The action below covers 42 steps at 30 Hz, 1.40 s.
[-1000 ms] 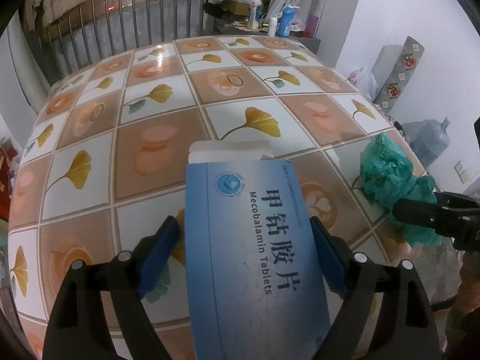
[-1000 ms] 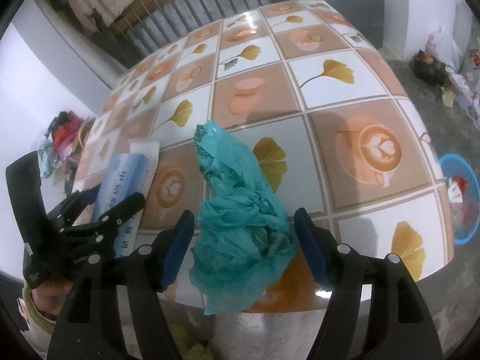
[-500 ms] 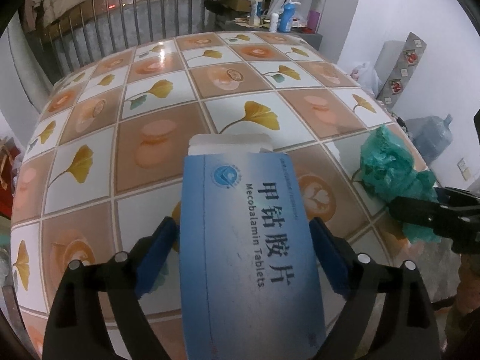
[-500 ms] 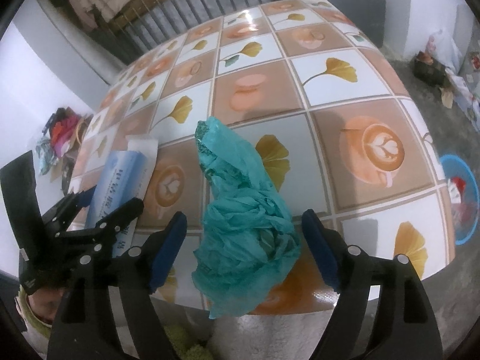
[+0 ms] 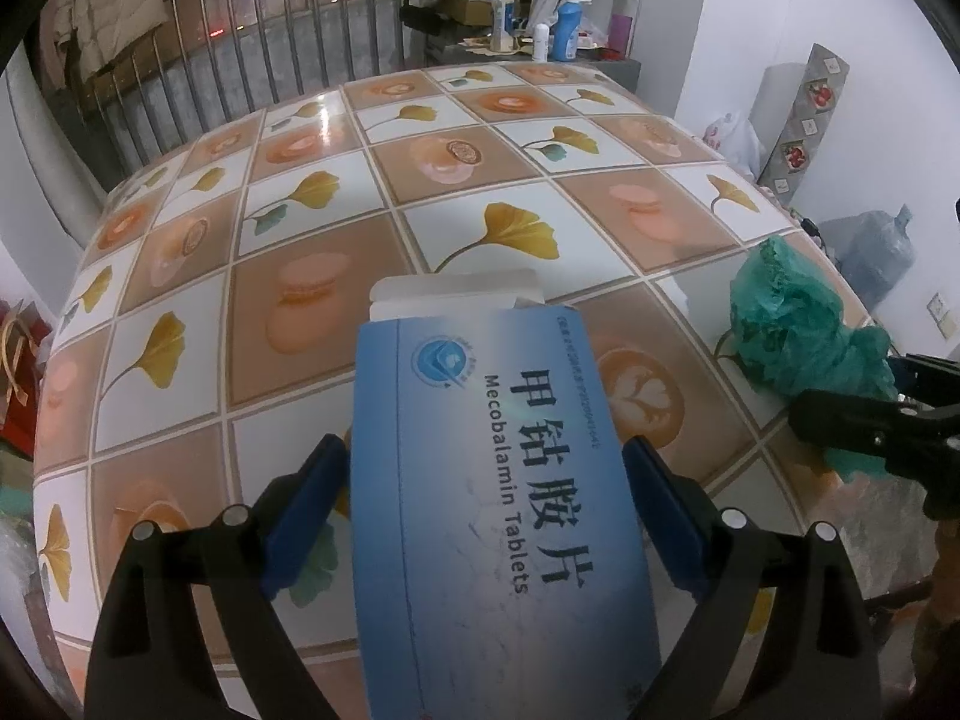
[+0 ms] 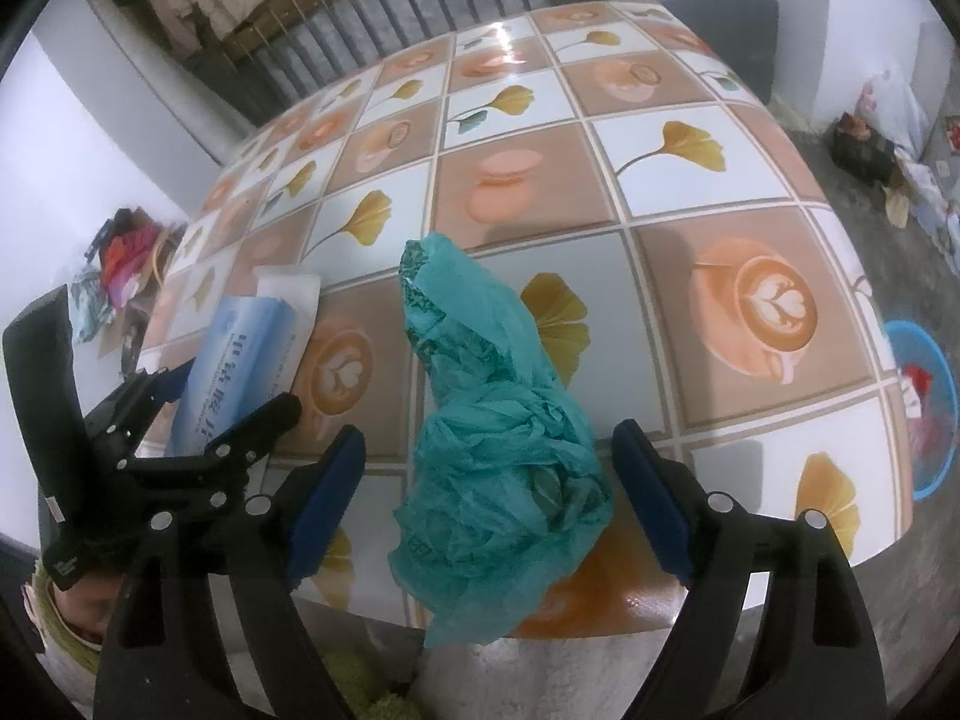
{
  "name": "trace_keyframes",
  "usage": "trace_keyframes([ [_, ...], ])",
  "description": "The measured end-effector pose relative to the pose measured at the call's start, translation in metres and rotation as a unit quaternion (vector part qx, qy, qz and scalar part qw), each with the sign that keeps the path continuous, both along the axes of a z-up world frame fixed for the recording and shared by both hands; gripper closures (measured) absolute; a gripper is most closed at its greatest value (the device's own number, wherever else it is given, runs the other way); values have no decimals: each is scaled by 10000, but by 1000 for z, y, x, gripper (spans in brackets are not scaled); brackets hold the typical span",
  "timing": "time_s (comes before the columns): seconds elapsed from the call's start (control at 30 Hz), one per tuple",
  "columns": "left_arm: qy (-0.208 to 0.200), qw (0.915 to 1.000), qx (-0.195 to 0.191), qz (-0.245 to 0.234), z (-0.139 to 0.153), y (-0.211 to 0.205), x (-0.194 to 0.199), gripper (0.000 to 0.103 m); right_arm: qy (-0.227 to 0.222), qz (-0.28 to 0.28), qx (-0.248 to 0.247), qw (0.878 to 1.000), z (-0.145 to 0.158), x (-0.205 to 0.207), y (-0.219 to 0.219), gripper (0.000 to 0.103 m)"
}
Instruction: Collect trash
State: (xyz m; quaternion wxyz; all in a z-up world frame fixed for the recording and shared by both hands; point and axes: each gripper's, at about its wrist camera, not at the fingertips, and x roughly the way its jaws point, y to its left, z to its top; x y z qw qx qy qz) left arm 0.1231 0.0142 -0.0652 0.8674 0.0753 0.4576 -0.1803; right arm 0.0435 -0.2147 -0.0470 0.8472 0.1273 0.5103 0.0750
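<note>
A blue Mecobalamin tablet box (image 5: 492,480) with an open white flap lies near the front edge of the tiled table (image 5: 336,228). My left gripper (image 5: 486,510) is open, its blue pads close on either side of the box. The box also shows in the right wrist view (image 6: 240,360). A crumpled teal plastic bag (image 6: 498,432) lies at the table's front edge, partly hanging over. My right gripper (image 6: 486,504) is open around the bag with gaps on both sides. The bag also shows in the left wrist view (image 5: 798,336).
A metal railing (image 5: 270,48) runs behind the table. Bottles (image 5: 564,30) stand on a far surface. A water jug (image 5: 876,252) and a white bag (image 5: 732,138) sit on the floor at right. A blue basin (image 6: 924,408) stands on the floor.
Both grippers have drawn back slightly toward the table's front edge and opened a little wider. The box and the bag stay in place.
</note>
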Motion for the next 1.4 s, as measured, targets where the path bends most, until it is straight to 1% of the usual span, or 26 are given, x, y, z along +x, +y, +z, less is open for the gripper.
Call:
trace_keyframes([
  [0.2,-4,10000,-74,-8,1,1,-3,14,20,-17,37,10000,0,-2,0,23],
  [0.33,-47,10000,-73,22,1,2,-4,22,12,-39,0,10000,0,-6,0,23],
  [0.37,-60,9999,-76,42,2,2,-5,25,-4,-66,-2,10000,0,-7,0,25],
  [0.4,-70,9999,-84,59,2,3,-5,27,-23,-104,-41,9999,0,-8,0,27],
  [0.53,-69,9999,-130,66,3,2,-8,27,-57,-169,-164,9997,0,-10,-1,39],
  [0.67,-53,9998,-154,59,3,3,-10,28,-80,-195,-195,9996,0,-10,-3,47],
  [1.0,-7,9989,-429,164,6,8,-12,29,-71,-225,-173,9996,1,-13,-7,52],
  [1.2,-56,9990,-425,95,9,6,-14,29,-22,-315,125,9994,1,-10,-15,54],
  [1.4,-178,9990,-406,73,15,6,-18,29,-24,-359,323,9988,5,-9,-21,54],
])
